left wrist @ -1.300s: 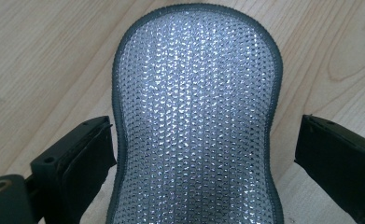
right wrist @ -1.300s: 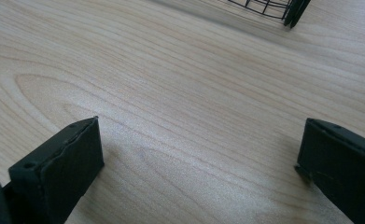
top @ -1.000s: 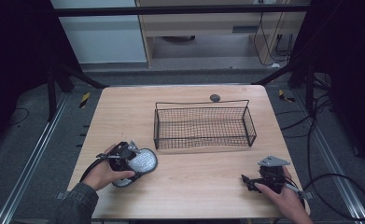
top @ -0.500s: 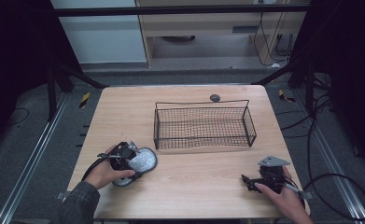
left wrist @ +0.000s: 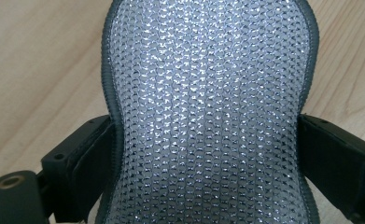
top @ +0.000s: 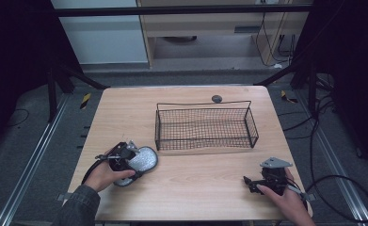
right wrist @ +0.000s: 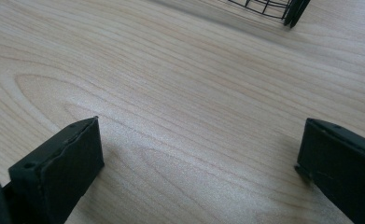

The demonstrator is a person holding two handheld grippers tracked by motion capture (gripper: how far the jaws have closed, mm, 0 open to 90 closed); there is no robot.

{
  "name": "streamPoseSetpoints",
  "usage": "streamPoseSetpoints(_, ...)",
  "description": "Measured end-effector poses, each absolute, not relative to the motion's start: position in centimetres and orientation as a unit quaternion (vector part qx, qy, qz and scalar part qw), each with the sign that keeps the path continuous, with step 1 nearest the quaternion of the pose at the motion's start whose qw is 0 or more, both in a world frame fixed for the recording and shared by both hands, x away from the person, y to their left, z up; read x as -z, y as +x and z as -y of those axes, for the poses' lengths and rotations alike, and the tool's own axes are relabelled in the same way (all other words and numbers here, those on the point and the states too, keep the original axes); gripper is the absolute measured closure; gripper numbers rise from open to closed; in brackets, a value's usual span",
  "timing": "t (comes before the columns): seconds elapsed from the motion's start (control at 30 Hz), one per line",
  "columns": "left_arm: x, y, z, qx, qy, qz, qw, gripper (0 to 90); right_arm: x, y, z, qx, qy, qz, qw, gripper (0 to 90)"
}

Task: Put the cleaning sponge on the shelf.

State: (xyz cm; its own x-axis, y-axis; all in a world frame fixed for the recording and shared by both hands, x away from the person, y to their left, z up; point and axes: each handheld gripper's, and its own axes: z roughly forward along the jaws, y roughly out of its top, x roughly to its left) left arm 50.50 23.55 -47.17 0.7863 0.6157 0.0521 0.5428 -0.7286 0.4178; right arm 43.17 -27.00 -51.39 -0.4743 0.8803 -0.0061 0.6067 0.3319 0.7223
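Sponge (left wrist: 208,121), silvery mesh, hourglass-waisted, pinched in left claw (left wrist: 208,158); right claw (right wrist: 199,163) wide open, empty.

The scouring pad (top: 141,160) is a flat, silvery piece of glittering knitted mesh with a dark grey stitched edge, shaped like an hourglass with a narrowed waist (left wrist: 208,116). It lies on the pale wooden tabletop near the front left corner, just off the left front corner of the wire basket. Its waist sits between two black jaws, which touch its edges on either side.
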Motion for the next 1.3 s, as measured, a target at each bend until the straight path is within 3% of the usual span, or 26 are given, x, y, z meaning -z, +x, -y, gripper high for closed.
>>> streamPoseSetpoints(0.77,43.6,48.2,-23.1,-0.151,0.929,-0.258,0.221,8.5,51.4,43.2,27.0,-0.336,0.471,-0.79,0.204,0.3)
streamPoseSetpoints(1.3,42.3,47.7,-22.7,-0.155,0.932,-0.234,0.227,9.5,51.4,43.1,27.0,-0.336,0.472,-0.789,0.205,0.4)
